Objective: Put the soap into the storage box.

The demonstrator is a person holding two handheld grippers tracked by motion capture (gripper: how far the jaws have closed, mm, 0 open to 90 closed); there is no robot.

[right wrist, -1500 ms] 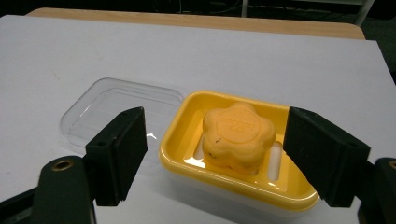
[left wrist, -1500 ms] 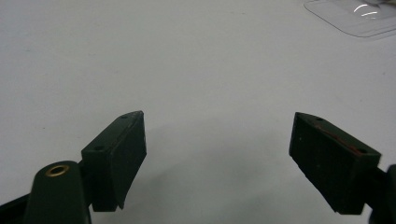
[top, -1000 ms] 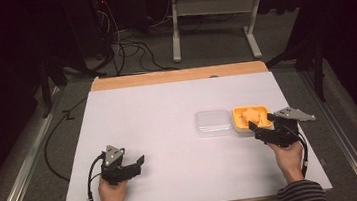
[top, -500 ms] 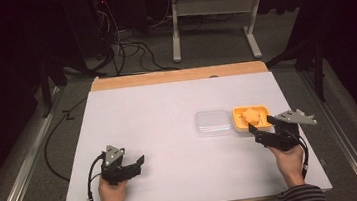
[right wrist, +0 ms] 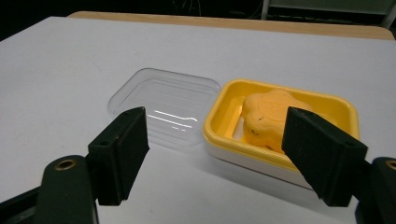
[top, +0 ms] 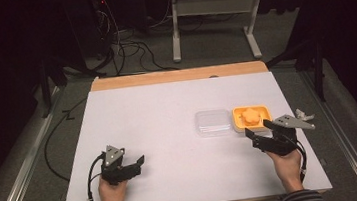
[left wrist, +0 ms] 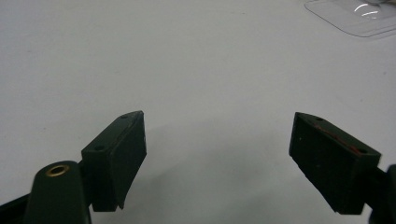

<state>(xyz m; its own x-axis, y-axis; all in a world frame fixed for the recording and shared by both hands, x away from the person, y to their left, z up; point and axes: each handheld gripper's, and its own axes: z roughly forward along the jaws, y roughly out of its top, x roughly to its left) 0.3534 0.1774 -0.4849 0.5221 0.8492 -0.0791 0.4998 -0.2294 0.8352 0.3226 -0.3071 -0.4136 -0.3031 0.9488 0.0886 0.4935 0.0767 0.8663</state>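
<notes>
Presently listed, one white worktop (top: 169,131) with a wooden strip along its far edge, standing on a grey floor with cables (top: 126,48) and a white frame leg (top: 175,35) behind it.

Item: yellow dish (right wrist: 224,119) with a white base, on the right half of the worktop. It holds one orange, flower-shaped block (right wrist: 268,114), lying inside and slightly tilted against the near wall.

Item: clear plastic lid (right wrist: 163,105), rectangular with rounded corners, lying flat on the worktop, just beside the dish on its left; whether the two edges touch cannot be told. Its corner also appears at the top right of the left gripper view (left wrist: 355,18).

Item: left tool (top: 135,164), held in the person's left hand (top: 112,195) near the front left of the worktop, well apart from lid and dish. Jaws spread wide, nothing between them, bare worktop beneath.

Item: right tool (top: 256,131), held in the person's right hand (top: 288,164) at the front right, just short of the dish. Jaws spread wide and empty, pointing toward the dish and lid. A grey three-cornered plate (top: 289,121) sits on top.

Item: black cable (top: 90,182) trailing from the left tool toward the front edge.
</notes>
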